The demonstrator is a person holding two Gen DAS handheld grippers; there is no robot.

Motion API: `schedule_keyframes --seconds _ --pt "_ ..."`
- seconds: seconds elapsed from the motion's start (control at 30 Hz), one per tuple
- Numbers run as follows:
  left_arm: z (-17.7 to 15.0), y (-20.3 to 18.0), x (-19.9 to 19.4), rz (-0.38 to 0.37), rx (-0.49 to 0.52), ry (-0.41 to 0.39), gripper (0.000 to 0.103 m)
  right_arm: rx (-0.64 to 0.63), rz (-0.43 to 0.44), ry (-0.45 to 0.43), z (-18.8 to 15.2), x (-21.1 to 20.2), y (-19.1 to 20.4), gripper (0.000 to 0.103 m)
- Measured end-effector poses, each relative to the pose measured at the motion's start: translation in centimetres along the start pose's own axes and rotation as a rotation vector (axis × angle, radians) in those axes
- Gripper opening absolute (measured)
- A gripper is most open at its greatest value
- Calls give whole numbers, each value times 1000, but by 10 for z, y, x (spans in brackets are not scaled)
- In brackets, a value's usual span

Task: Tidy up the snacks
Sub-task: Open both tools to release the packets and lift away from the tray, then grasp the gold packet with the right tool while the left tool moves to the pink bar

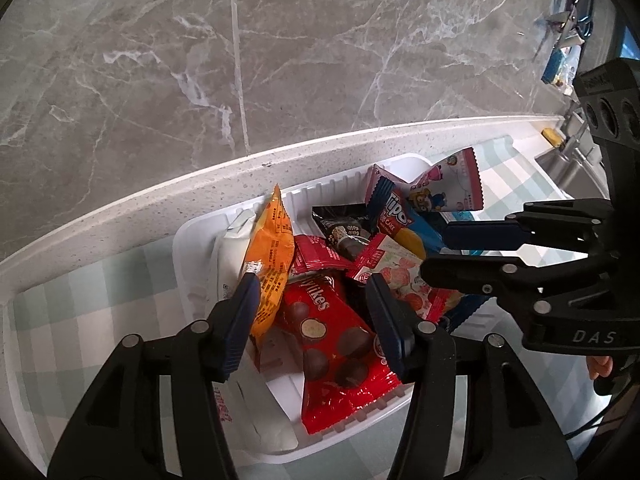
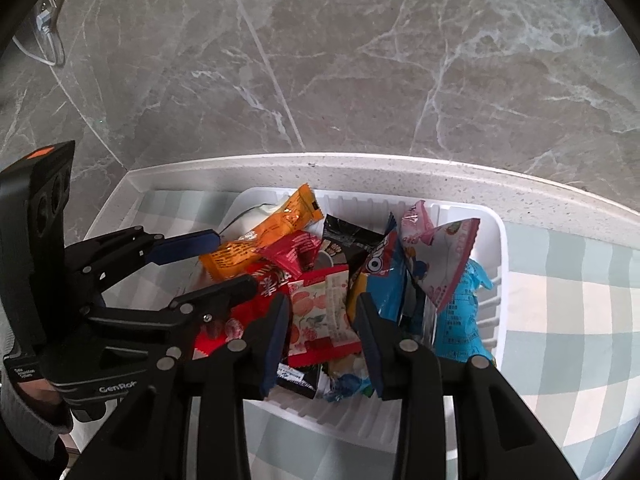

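Note:
A white plastic basket [image 1: 188,248] [image 2: 502,240] holds several snack packets. My left gripper [image 1: 312,280] [image 2: 238,259] is open over its left half. An upright orange packet [image 1: 272,248] [image 2: 264,236] leans on the left pad, and a red chocolate-ball packet [image 1: 332,344] lies below the jaws. My right gripper [image 2: 322,300] [image 1: 436,252] hovers open over a red-and-white fruit packet [image 2: 320,316] [image 1: 396,272], with its pads apart from it. A pink cartoon packet [image 2: 444,256] [image 1: 452,184] and a blue packet [image 2: 460,320] stand at the basket's right end.
The basket rests on a pale green checked cloth [image 2: 560,320] against a white speckled ledge [image 1: 200,176] and a grey marble wall. A metal sink edge [image 1: 572,168] and a yellow object [image 1: 550,136] lie to the far right. A grey sleeve [image 2: 32,412] shows at the lower left.

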State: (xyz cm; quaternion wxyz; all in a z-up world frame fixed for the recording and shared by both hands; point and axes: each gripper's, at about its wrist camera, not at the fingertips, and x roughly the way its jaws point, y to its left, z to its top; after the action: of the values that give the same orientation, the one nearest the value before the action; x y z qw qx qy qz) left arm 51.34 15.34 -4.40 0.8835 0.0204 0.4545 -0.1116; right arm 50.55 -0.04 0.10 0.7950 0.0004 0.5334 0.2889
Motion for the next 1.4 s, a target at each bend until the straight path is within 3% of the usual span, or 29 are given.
schedule_keyframes --seconds 0.33,0.67,1.1,1.4 --pt "-13 -10 -39 20 12 -40 53 -20 9 -17 -23 -31 11 38" --pt "-46 -38 -97 23 66 -86 57 -52 11 -18 -68 -69 30 42" --pt "-154 -89 -147 -62 164 -11 58 -70 49 25 -146 -97 54 43" --pt "-224 -100 -160 -62 151 65 58 -135 73 139 -198 -77 83 48"
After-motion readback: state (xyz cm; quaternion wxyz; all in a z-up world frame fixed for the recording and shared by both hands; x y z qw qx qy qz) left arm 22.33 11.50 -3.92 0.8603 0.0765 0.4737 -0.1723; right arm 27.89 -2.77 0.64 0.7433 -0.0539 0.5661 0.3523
